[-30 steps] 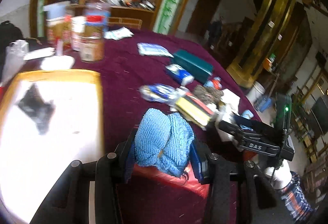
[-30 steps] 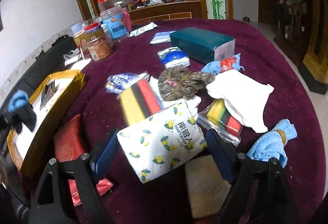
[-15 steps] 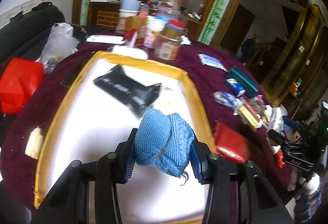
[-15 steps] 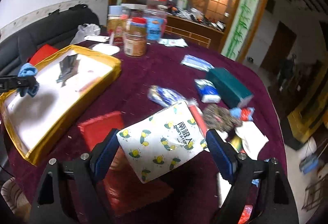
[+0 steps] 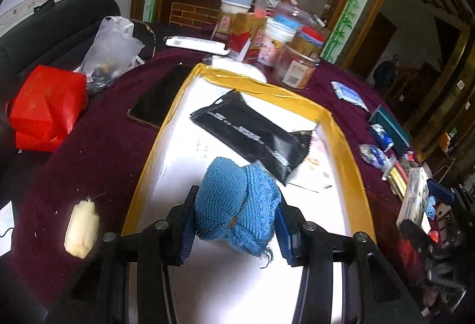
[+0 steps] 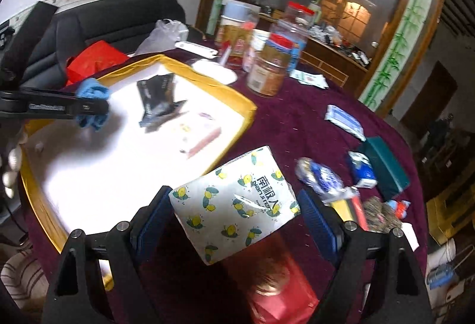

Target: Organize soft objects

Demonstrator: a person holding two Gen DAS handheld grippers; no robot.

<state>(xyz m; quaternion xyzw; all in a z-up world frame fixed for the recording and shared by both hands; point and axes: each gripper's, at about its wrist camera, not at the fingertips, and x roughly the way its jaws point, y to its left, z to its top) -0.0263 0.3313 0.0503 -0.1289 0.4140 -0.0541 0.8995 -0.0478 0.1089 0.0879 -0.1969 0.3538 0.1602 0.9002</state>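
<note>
Now we are holding two soft things over the maroon table [image 6: 297, 128]. Our left gripper [image 5: 234, 220] is carrying a blue knitted cloth [image 5: 237, 205] between its pads; the jaws are easing open a little, yet both pads are touching the cloth, which is hanging above the white floor of the gold-rimmed tray [image 5: 341, 140]. At twelve o'clock from that cloth, a black foil packet [image 5: 252, 134] is lying flat in the tray. Further out, at ten o'clock, a dark phone [image 5: 157, 98] is resting just beside the tray's rim, with a red bag [image 5: 44, 113] well beyond it, and a small cream lump [image 5: 81, 230] is sitting at nine o'clock on the cloth-covered table.

Our right gripper [image 6: 234, 205] is standing wide and is clamped on a white tissue pack [image 6: 234, 202] printed with lemons, tilted, and lifted above the table just outside the tray's near corner. At two o'clock from it, a teal box [image 6: 383, 163] and blue-white packets [image 6: 360, 169] are lying together, and at twelve o'clock jars [image 6: 267, 71] are crowding behind the tray.
</note>
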